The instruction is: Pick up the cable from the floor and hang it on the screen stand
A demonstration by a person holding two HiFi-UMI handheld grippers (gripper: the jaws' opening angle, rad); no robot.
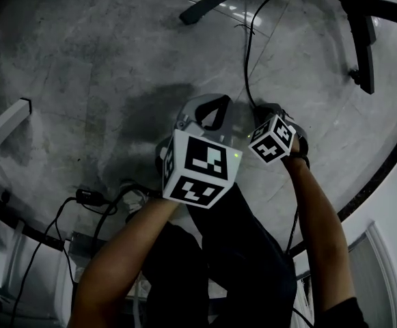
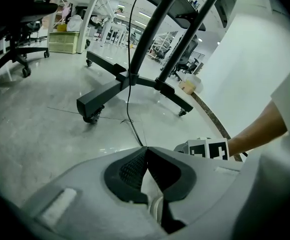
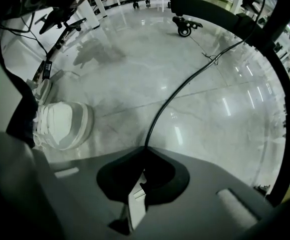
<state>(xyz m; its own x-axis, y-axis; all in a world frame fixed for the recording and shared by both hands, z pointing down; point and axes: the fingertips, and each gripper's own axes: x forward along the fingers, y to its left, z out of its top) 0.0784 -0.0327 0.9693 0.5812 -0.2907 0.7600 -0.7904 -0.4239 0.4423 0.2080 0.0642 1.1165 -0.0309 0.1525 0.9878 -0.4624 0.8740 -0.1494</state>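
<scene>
Cable (image 3: 180, 90) is pinched in the right gripper (image 3: 145, 151). In the right gripper view its jaws are pressed together on the black line right at their tips. From there the cable runs up and to the right across the pale floor (image 3: 110, 79). The left gripper (image 2: 145, 151) has its jaws together too, apparently on nothing. In the left gripper view the cable (image 2: 129, 59) dips behind their tips, so a touch there cannot quite be ruled out.

In the head view the right gripper (image 1: 265, 111) sits right of centre. The left gripper (image 1: 208, 111) is just beside it, nearer the middle. The cable (image 1: 247, 53) leads straight up the frame from between them, closer to the right one, toward the dark legs of the screen stand (image 1: 363, 33) at the upper right.

The cable's long axis therefore points away from the grippers and toward the stand's base (image 2: 105, 91). In the left gripper view it climbs beside the uprights. The right hand has the hold and would likely do the lifting. The coming move seems to need a raise and a carry toward the top of the frame, with the slack kept clear of the wheeled legs.
</scene>
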